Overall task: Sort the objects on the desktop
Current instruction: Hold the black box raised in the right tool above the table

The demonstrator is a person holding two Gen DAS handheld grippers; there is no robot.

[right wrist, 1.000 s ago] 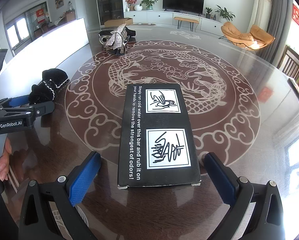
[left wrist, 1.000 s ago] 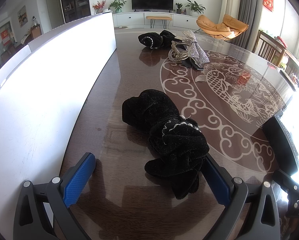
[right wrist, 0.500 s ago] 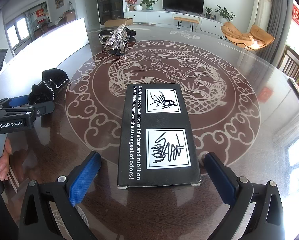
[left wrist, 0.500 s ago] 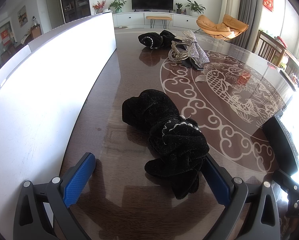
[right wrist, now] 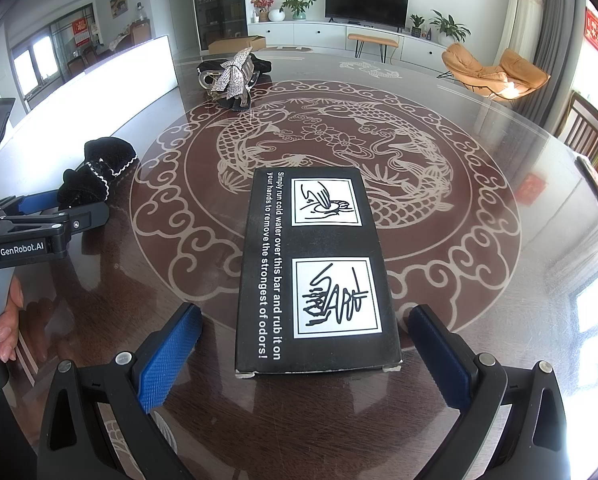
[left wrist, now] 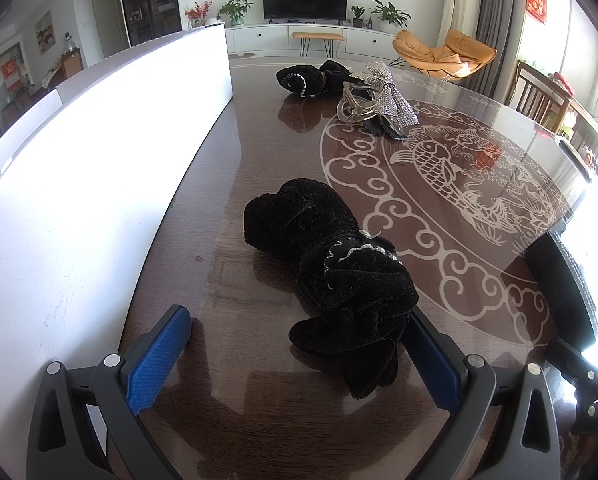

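Observation:
A black velvet scrunchie with white trim (left wrist: 331, 264) lies on the dark table between the open fingers of my left gripper (left wrist: 299, 356); its near end touches the right finger. It also shows in the right wrist view (right wrist: 99, 172). A black box with white print (right wrist: 317, 268) lies flat in front of my open right gripper (right wrist: 307, 356), its near end between the fingers, untouched. Far back lie a second black scrunchie (left wrist: 311, 78) and a silver glitter bow clip (left wrist: 383, 98), with the bow clip also in the right wrist view (right wrist: 233, 76).
A long white box wall (left wrist: 79, 184) runs along the table's left side. The table top (right wrist: 479, 280) has a pale fish and cloud pattern. The left gripper's body and the holding hand (right wrist: 3, 320) show at the left of the right wrist view. Chairs stand beyond the far right edge.

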